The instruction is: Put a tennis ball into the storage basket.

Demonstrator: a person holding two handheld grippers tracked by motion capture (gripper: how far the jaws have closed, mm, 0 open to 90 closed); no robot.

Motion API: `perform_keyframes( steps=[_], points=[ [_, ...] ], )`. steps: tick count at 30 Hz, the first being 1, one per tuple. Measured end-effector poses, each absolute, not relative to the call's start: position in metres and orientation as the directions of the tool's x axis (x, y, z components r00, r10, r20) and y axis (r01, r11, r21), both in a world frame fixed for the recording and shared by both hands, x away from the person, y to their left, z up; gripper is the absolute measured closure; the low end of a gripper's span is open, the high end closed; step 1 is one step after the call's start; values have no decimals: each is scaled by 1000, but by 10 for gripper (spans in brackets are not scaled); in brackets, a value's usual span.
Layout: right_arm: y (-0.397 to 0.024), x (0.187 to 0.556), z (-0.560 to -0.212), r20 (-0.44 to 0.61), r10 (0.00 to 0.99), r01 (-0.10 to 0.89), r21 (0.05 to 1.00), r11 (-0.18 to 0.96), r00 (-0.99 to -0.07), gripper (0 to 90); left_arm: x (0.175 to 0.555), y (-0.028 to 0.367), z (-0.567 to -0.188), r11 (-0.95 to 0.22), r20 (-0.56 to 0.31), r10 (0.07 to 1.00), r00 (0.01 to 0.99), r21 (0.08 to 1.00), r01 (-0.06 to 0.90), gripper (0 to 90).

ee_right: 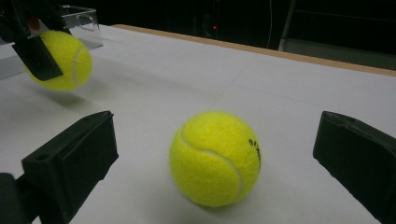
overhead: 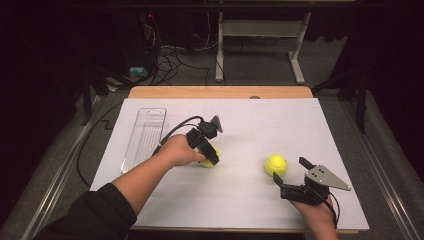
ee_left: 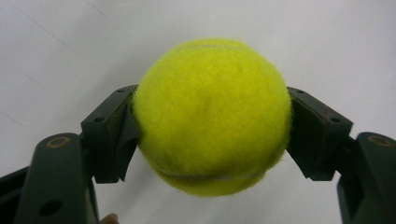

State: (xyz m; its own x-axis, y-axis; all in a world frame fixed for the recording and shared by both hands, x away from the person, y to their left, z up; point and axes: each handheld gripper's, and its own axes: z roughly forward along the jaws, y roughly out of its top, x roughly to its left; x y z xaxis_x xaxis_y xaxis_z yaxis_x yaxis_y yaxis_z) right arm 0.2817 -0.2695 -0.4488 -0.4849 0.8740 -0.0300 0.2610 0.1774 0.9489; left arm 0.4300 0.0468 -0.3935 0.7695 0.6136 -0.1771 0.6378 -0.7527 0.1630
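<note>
On the white tabletop (overhead: 240, 200), beside a clear plastic tray (overhead: 145, 137) (lying at the left), the left gripper (overhead: 212, 157) has its fingers (ee_left: 112, 135) clamped on one tennis ball (ee_left: 212, 114), while the right gripper (overhead: 290, 175) stands with fingers spread wide around a second ball (ee_right: 215, 158).

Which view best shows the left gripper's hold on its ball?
The left gripper view: both jaws press the held ball at its sides. The high view shows the left gripper mostly covering it. The right gripper view shows it far off, lifted.
</note>
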Motion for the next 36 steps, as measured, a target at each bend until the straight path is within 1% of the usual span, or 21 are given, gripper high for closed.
perform_keyframes(
  steps=[18,31,36],
  points=[
    [-269,282,-449,-34,873,261,948,182,-486,0,419,60,-403,-736,-219,625,750,155,659,268],
    [-268,281,-449,-37,873,260,948,185,-487,0,414,73,-404,-729,-216,638,739,141,670,268],
    [-268,281,-449,-37,873,260,948,185,-486,0,413,77,-401,-738,-219,630,746,131,662,268]
  ],
)
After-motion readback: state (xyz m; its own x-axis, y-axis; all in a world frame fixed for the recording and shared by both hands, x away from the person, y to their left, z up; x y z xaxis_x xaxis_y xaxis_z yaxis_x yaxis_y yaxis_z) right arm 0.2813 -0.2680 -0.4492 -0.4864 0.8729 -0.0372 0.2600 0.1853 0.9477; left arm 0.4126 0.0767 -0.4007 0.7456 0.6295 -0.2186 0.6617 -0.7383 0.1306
